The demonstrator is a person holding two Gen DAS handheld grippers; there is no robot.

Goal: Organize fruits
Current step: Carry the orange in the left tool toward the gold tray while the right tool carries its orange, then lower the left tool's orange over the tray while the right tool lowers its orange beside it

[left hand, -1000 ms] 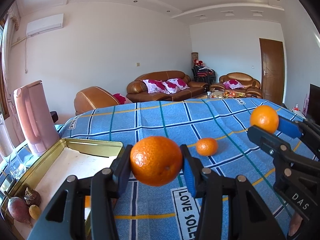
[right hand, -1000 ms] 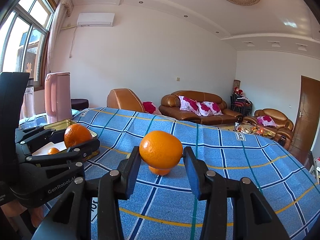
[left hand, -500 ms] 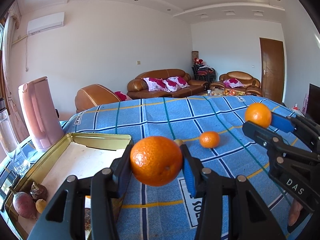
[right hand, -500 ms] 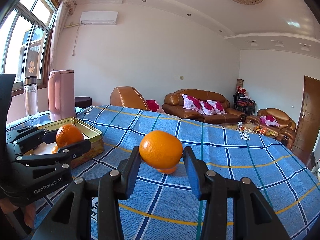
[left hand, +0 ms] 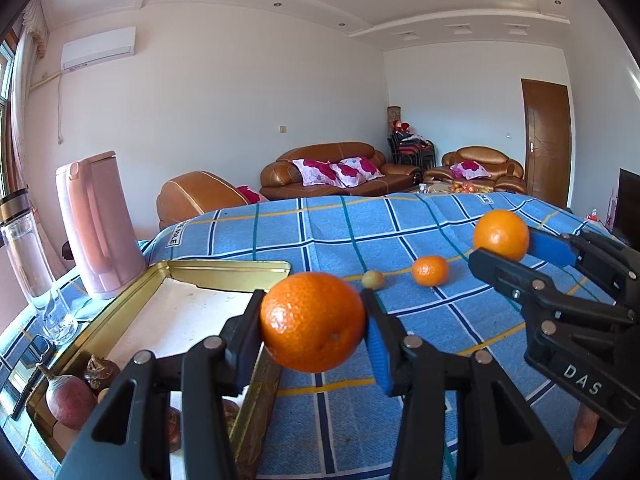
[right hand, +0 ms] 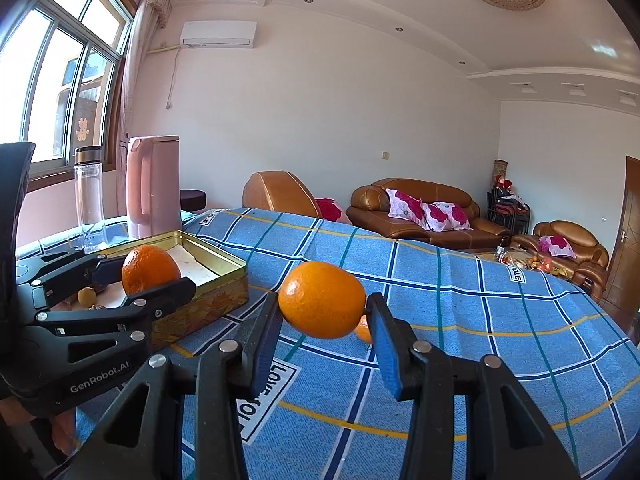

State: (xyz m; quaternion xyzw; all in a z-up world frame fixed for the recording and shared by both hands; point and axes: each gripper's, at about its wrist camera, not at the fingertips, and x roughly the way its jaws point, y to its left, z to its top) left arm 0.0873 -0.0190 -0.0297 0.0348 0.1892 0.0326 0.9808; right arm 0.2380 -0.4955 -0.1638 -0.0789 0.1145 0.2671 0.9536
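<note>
My left gripper [left hand: 314, 330] is shut on an orange [left hand: 313, 322] and holds it above the right edge of the gold tin tray [left hand: 224, 270]; it also shows in the right wrist view [right hand: 150, 274]. My right gripper [right hand: 322, 312] is shut on another orange [right hand: 322, 299], held above the blue checked cloth; it shows in the left wrist view [left hand: 502, 236]. A small tangerine [left hand: 430, 270] and a small yellow-green fruit [left hand: 373, 279] lie on the cloth. The tray holds several dark fruits [left hand: 70, 400] at its near end.
A pink kettle [left hand: 98, 224] and a clear bottle [left hand: 30, 256] stand left of the tray. The table [right hand: 500, 320] under the blue checked cloth stretches to the right. Brown sofas [right hand: 420, 212] stand beyond it.
Both grippers have swung left with their oranges. The left orange now hangs over the tray's right edge. A small yellow-green fruit has come into view.
</note>
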